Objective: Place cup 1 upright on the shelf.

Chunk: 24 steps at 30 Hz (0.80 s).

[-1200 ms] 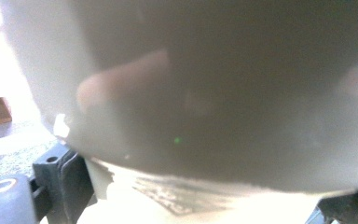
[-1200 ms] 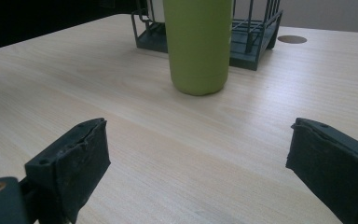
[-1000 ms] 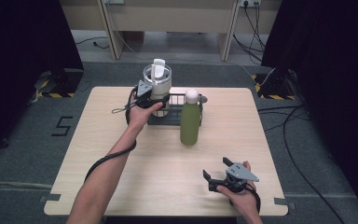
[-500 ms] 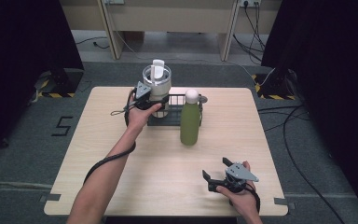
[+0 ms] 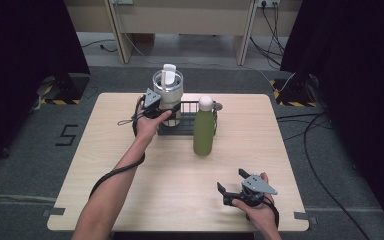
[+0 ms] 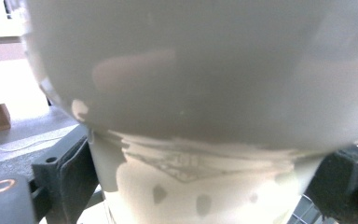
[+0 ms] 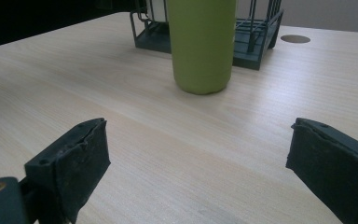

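A pale grey tumbler [image 5: 168,90] with a white upright lid tab stands at the left end of a dark wire basket [image 5: 187,131]. My left gripper [image 5: 166,111] is shut on its narrow lower part. In the left gripper view the tumbler [image 6: 191,93] looms very close, with a black jaw pressed against each side of its base. A green bottle [image 5: 203,132] with a white cap stands upright on the table just in front of the basket. My right gripper [image 5: 230,180] rests near the table's front right with its jaws wide apart and nothing between them. It faces the bottle [image 7: 201,42].
The wooden table [image 5: 130,200] has a small round cable hole [image 7: 294,38] behind the basket [image 7: 254,44]. Dark curtains hang at both sides, with desk legs and cables on the floor beyond the far edge.
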{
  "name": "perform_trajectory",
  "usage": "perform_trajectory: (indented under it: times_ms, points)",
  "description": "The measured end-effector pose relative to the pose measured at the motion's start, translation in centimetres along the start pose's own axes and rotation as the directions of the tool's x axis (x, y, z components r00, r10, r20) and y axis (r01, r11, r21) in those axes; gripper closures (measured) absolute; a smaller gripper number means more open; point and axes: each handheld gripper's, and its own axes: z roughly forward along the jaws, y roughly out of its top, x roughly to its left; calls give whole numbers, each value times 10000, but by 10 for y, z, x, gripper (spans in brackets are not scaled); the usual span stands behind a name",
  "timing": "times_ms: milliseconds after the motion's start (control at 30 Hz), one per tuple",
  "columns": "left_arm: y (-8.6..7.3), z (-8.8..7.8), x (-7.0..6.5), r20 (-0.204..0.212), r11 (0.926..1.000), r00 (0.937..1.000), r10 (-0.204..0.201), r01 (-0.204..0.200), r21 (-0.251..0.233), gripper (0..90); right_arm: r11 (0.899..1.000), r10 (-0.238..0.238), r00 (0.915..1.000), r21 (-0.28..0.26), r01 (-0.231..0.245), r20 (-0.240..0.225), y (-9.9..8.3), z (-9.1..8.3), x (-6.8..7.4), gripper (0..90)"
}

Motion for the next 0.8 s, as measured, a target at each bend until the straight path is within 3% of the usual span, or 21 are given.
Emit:
perform_trajectory:
  times_ms: [433, 800]
  points:
    - [-3, -2, 2, 162, 9999, 9998, 88, -86, -129, 86, 10000, 14, 10000, 12, -14, 8, 0, 0, 0, 54]
    - [-8, -4, 4, 308, 9997, 9995, -85, 92, -231, 79, 10000, -4, 10000, 41, 4, 5, 0, 0, 0, 54]
